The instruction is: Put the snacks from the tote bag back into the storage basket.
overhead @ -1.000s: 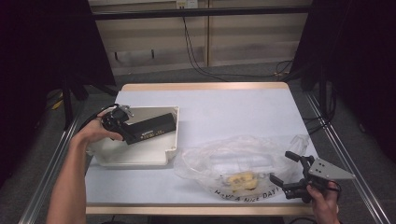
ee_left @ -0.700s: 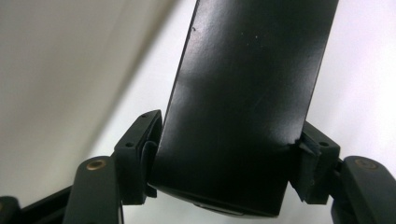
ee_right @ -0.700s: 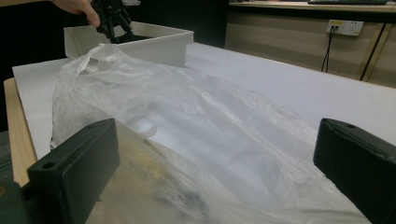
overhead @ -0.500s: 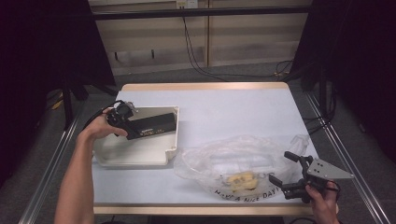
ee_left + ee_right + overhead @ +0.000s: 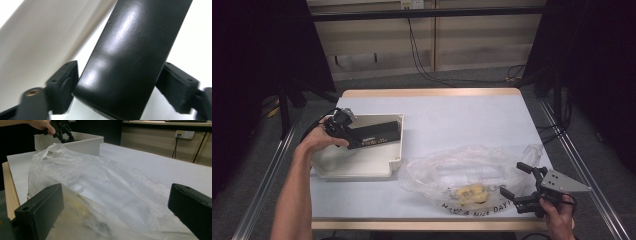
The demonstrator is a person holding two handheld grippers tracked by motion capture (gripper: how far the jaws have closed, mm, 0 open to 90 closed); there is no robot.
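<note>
Our left gripper (image 5: 343, 131) clamps a black box (image 5: 374, 134) over the tray (image 5: 357, 165) near the table's left edge; our right gripper (image 5: 518, 186) waits open at the plastic bag (image 5: 462, 170), ready to grab.

Black bar (image 5: 130, 57): smooth, shiny, looks like hard plastic, light spots glow on it.
Left gripper (image 5: 117, 92): dull black plastic pads, small metal screw.
Bag (image 5: 105, 195): thin clear plastic, crinkly, a bit shiny; black letters on it (image 5: 472, 207).
Tray (image 5: 362, 162): smooth, pale, dull plastic.
Table (image 5: 472, 115): flat, white, dull top; light wood strip along front edge.
</note>
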